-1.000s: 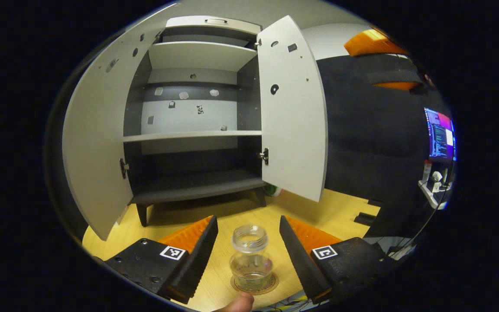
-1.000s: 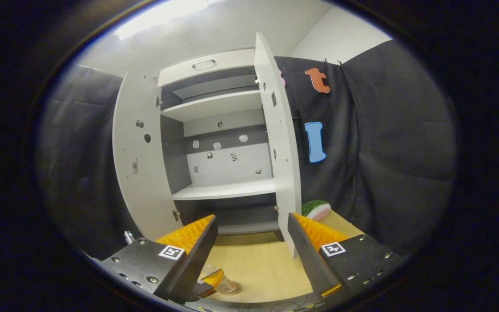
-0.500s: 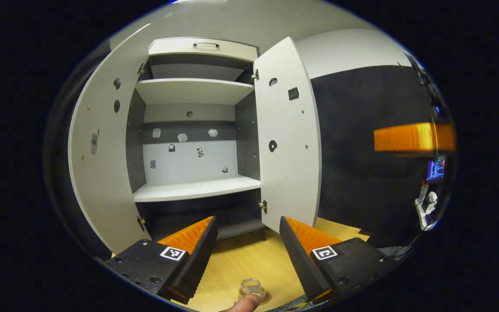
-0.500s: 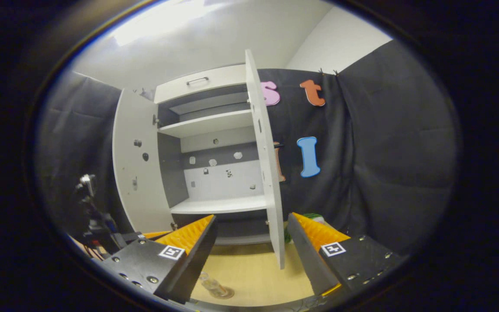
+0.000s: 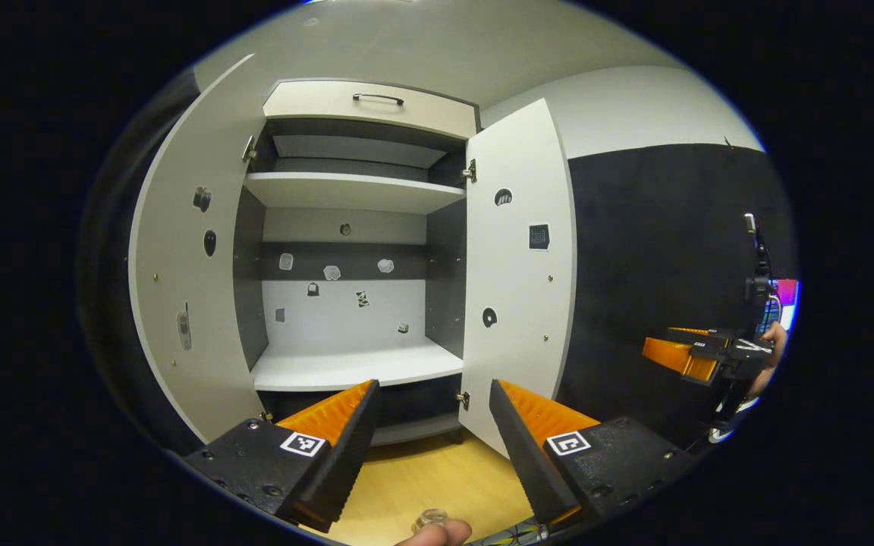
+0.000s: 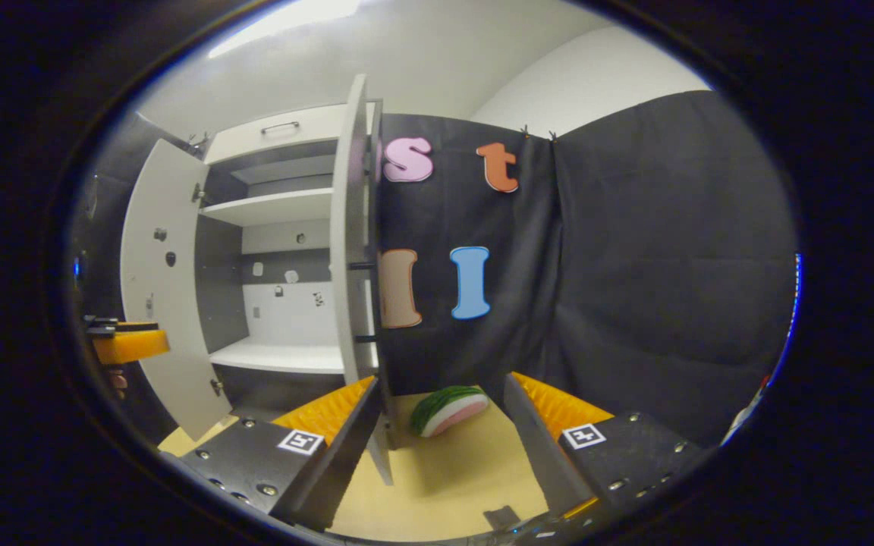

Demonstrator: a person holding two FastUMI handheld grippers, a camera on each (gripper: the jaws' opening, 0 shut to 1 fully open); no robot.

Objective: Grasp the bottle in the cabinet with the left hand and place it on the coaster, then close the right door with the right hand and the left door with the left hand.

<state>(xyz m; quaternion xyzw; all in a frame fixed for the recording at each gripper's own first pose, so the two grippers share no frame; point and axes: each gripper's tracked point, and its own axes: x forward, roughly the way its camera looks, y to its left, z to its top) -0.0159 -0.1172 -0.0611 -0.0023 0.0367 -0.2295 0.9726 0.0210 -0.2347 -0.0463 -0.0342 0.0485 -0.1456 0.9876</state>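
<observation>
In the left gripper view, the left hand-held gripper [image 5: 435, 425] is held level and raised, aimed at the open cabinet [image 5: 353, 250]. Its two fingers are spread wide with nothing between them. Below the fingers, at the very bottom edge, the clear bottle [image 5: 430, 519] stands on the wooden tabletop [image 5: 422, 478], only its open neck showing; whether the coaster is under it cannot be told here. A fingertip [image 5: 437, 534] of the holding hand pokes in just beside the bottle. The left door [image 5: 187, 258] swings wide out to the left, and the right door [image 5: 519, 273] stands open with its inner face toward the camera. The cabinet shelves are bare. Far off at the right edge, the right hand-held gripper [image 5: 691, 356] is held out sideways by a hand [image 5: 771, 349], well apart from the right door.

In the right gripper view, the right hand-held gripper [image 6: 441, 425] points forward, its fingers spread wide and holding nothing. The right door [image 6: 351, 250] is seen nearly edge-on, its lower corner reaching down between the fingers, though contact cannot be told. Beyond it, a watermelon slice [image 6: 448, 409] lies on the tabletop [image 6: 452, 470] against the black cloth wall. At the far left, the left hand-held gripper [image 6: 130, 343] hangs in front of the left door [image 6: 160, 288].
</observation>
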